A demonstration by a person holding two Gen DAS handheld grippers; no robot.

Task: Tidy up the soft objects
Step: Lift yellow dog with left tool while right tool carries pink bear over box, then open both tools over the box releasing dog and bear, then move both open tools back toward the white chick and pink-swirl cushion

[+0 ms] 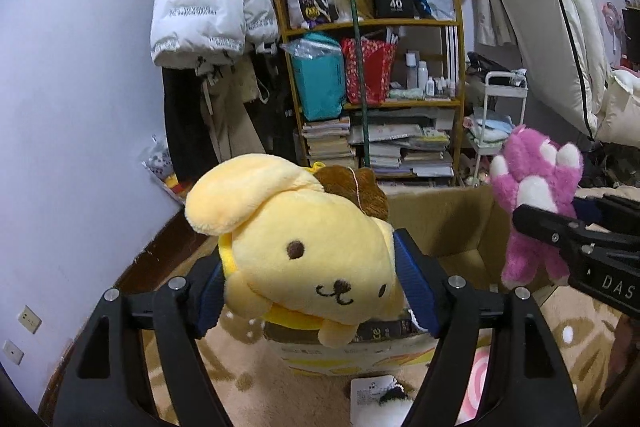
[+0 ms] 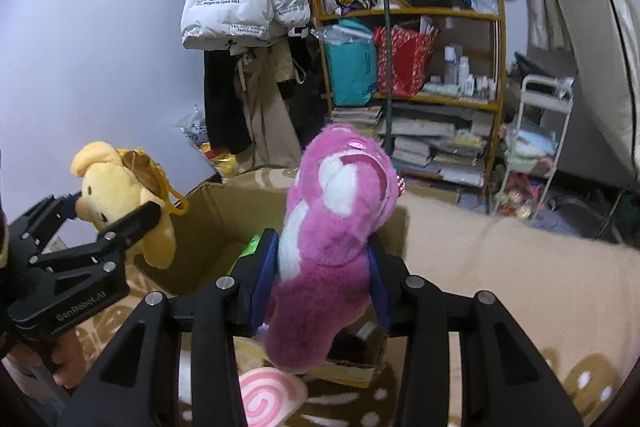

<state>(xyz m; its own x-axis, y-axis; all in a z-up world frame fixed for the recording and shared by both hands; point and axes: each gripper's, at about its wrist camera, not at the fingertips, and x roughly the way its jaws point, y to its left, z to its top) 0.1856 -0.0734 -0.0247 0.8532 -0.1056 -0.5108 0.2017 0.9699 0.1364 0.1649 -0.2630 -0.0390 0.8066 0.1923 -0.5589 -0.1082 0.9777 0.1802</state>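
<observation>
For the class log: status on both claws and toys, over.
Left claw grips yellow dog plush. Right claw grips pink bear plush. Both above cardboard box; path clear.

Cardboard box (image 2: 208, 223) stands open-topped, its mouth unobstructed from above; green item visible inside. Left gripper (image 1: 312, 283) with yellow dog plush (image 1: 304, 247) and right gripper (image 2: 320, 279) with pink bear plush (image 2: 332, 227) crowd the near rim. Bookshelf (image 1: 372, 23) well behind.
</observation>
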